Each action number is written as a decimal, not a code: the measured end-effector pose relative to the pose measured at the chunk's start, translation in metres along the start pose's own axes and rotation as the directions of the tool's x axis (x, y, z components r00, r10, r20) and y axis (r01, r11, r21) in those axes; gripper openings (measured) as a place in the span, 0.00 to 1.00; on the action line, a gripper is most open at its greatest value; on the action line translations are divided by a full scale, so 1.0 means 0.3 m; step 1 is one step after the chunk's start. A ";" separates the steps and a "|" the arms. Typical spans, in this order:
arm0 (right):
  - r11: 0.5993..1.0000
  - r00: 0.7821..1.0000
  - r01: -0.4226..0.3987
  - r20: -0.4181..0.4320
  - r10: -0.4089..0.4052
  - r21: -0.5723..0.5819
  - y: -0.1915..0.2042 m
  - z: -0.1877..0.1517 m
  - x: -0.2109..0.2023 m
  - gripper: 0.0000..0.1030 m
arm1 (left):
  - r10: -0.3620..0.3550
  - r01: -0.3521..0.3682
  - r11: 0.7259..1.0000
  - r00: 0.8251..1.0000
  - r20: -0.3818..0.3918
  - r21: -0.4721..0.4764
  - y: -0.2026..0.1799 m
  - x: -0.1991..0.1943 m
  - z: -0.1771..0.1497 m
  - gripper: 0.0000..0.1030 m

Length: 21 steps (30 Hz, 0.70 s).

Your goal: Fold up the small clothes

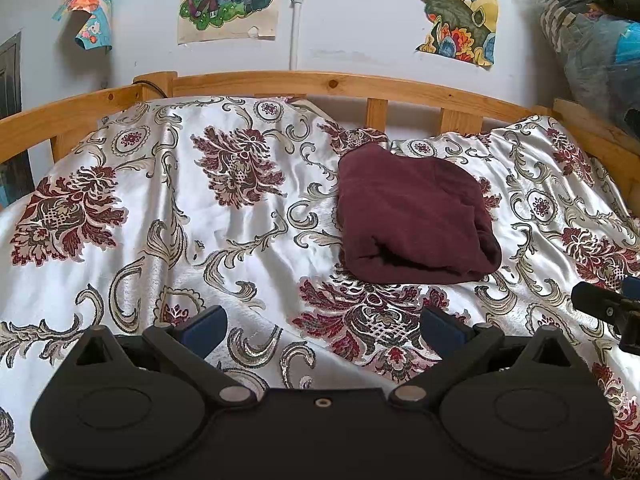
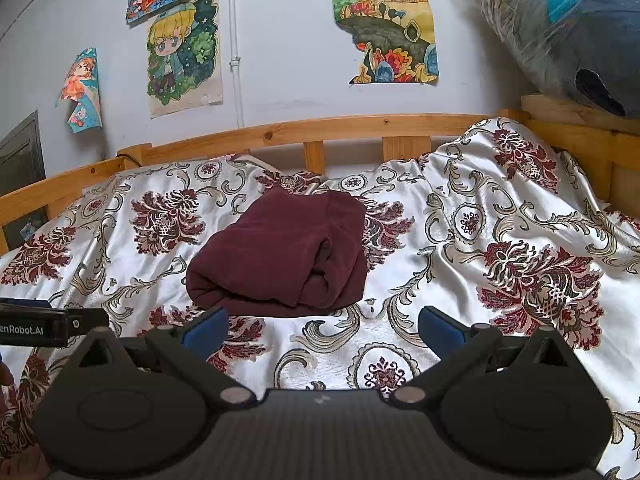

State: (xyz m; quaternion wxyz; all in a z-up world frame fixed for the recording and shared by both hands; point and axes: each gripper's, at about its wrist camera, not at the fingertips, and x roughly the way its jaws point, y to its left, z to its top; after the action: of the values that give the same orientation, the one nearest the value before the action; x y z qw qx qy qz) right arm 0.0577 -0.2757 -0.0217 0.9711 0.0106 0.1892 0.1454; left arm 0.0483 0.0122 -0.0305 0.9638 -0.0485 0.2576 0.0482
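The folded maroon garment [image 1: 416, 216] lies on the patterned bedspread [image 1: 180, 208] of the wooden-railed bed [image 1: 320, 82], ahead of both tongs, with the left tongs [image 1: 322, 326] and the right tongs [image 2: 322, 326] each released, blue pads spread wide, empty, and clear of the garment.

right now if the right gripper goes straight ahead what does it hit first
Most likely the folded maroon garment, slightly left of center ahead of the open right gripper. Only bare floral bedspread lies between, though depth is hard to judge.
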 end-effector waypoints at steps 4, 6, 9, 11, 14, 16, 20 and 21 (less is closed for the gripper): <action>1.000 1.000 0.001 0.000 -0.001 0.001 0.001 0.000 0.000 1.00 | 0.001 -0.001 1.000 1.000 0.000 0.001 -0.001 0.000 0.000 0.99; 1.000 1.000 0.000 0.000 0.000 0.001 0.000 0.001 0.000 1.00 | 0.000 0.000 1.000 1.000 0.000 0.000 -0.001 0.000 0.000 0.99; 1.000 1.000 0.000 0.000 0.000 0.001 0.000 0.001 0.000 1.00 | 0.001 -0.001 1.000 1.000 -0.001 0.000 -0.001 0.000 0.001 0.99; 1.000 1.000 0.000 0.000 0.000 0.001 0.000 0.001 0.000 1.00 | 0.001 -0.001 1.000 1.000 -0.001 -0.001 0.000 0.000 -0.001 0.99; 1.000 1.000 0.001 -0.001 -0.001 0.001 0.001 0.001 0.000 1.00 | 0.001 -0.001 1.000 1.000 -0.001 0.000 0.000 0.000 0.000 0.99; 1.000 1.000 0.001 0.000 -0.001 0.001 0.001 0.000 0.000 1.00 | 0.001 -0.001 1.000 1.000 -0.001 0.000 -0.001 0.000 0.001 0.99; 1.000 1.000 0.000 -0.001 0.000 0.001 0.000 0.000 0.000 1.00 | 0.002 -0.002 1.000 1.000 -0.002 0.000 -0.001 0.001 0.002 0.99; 1.000 1.000 0.000 -0.001 0.000 0.001 -0.001 0.001 0.000 1.00 | 0.002 -0.002 1.000 1.000 -0.005 0.001 0.000 0.001 0.001 0.99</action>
State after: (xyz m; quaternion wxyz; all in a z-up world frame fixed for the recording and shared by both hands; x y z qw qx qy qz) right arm 0.0578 -0.2759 -0.0215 0.9710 0.0109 0.1897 0.1453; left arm 0.0489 0.0123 -0.0304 0.9632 -0.0478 0.2601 0.0490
